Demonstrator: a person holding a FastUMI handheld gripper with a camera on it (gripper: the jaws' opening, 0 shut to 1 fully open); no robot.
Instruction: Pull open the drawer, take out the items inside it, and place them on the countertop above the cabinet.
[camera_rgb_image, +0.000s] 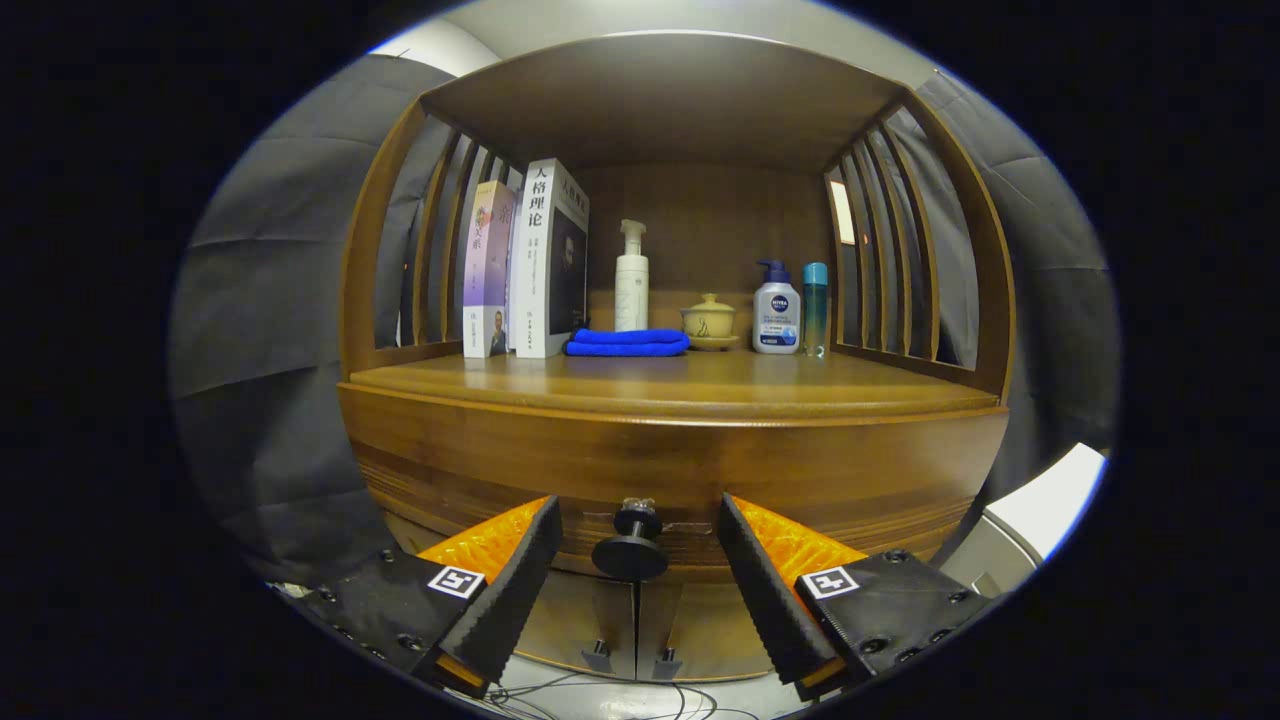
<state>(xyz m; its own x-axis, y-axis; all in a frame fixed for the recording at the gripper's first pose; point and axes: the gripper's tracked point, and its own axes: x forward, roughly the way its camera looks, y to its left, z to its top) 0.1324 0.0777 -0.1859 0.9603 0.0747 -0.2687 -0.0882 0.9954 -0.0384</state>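
Tool fingers stand spread wide, one on each side of the black drawer knob, with clear gaps between each finger and the knob; nothing is pinched yet. The knob sits between the fingers on the front of the drawer, which looks fully closed in the wooden cabinet. Whatever lies inside the drawer is hidden.

Above the drawer, the table is bare along its near edge. At its far side stand two upright books, a folded blue cloth, a white pump bottle, a small lidded ceramic cup, a second pump bottle and a slim teal bottle.

The main risk, as I judge it, is a weak hold: the knob is small with a flared round cap, so fingers closing off-centre or on the cap's rim could slip off when pulled. A pull angled up or sideways could bind the drawer. A sudden release might jerk it out hard and jolt the cabinet, and the upright books and tall bottles at the far side look the likeliest to tip.
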